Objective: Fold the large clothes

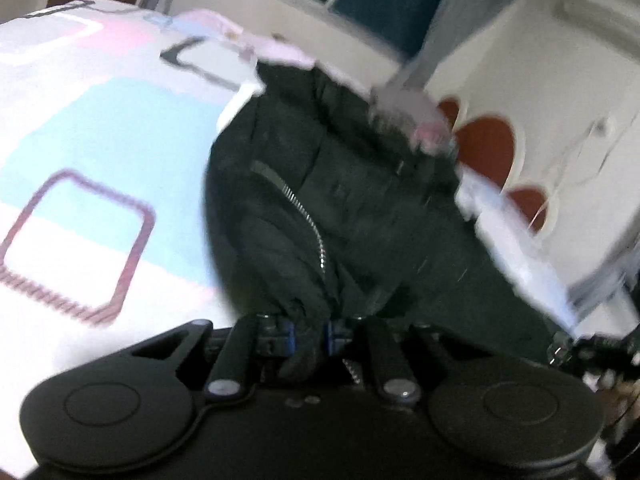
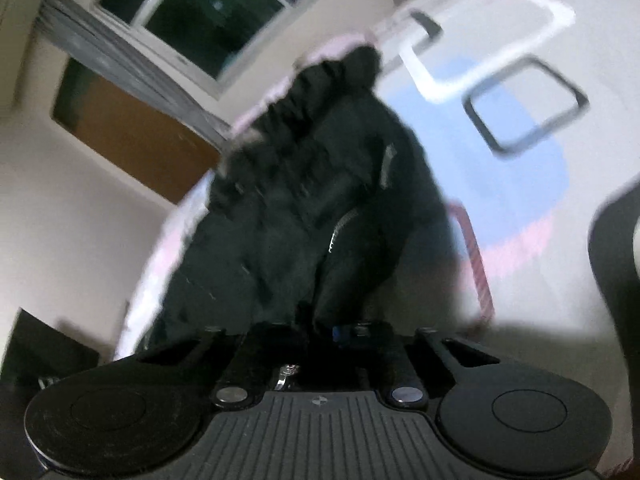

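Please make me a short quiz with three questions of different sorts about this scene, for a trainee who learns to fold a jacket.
1. True or false: the left gripper is shut on the jacket.
2. Multiple choice: what does the jacket lie on? A) a bare wooden floor B) a sheet with a pattern of squares C) a metal tray
3. Fill in: down the front of the jacket runs a metal ____.

Key
1. True. Black cloth is pinched between its fingers; the right gripper also looks shut on the jacket, though the view is dark there.
2. B.
3. Zip.
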The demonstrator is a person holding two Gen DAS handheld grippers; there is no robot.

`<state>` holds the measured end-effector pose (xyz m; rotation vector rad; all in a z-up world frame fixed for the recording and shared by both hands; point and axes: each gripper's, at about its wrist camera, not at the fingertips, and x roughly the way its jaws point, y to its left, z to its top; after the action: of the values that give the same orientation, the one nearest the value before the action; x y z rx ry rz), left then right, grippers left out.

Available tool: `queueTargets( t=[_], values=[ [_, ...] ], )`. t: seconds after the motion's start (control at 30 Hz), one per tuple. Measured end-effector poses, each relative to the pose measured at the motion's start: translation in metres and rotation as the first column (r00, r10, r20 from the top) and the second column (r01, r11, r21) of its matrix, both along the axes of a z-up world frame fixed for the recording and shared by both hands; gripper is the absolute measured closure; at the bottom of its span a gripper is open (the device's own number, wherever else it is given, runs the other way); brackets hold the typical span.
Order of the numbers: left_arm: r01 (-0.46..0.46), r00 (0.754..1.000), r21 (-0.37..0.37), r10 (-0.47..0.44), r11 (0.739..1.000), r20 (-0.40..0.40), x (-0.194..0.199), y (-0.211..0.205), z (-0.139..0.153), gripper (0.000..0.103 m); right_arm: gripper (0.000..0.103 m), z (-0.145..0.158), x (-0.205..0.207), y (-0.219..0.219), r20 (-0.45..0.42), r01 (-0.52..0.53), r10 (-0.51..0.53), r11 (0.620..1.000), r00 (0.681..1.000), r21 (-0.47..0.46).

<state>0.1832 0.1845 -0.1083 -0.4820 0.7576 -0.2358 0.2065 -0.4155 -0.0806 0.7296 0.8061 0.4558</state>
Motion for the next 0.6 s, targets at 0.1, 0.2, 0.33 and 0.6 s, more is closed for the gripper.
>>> queueTargets(
  t=[0.1,0.2,0.33,0.6],
  values=[
    [-0.02,0.998,-0.04,0.023,0.999,0.064,0.017,0.002,0.024,0.092,0.095,0.03,0.022,0.005,0.068,-0.004,0.003,1.0,0.998,0.01],
    [-0.03,0.994,-0.068,0.037,0.997,0.107,0.041,0.001,0.044,0.092,0.095,0.06,0.054,0.01,0.125,-0.012,0.007,0.999,0.992,0.034],
    [-0.043,0.987,-0.082,0.055,0.996,0.154,0.083,0.0,0.064,0.092,0.095,0.085,0.107,0.008,0.163,-0.002,-0.013,0.996,0.987,0.089],
    [-0.079,0.989,-0.072,0.087,0.994,0.116,0.23,0.001,0.088,0.092,0.095,0.077,0.269,-0.008,0.031,0.082,-0.094,0.959,0.995,0.27]
  ],
)
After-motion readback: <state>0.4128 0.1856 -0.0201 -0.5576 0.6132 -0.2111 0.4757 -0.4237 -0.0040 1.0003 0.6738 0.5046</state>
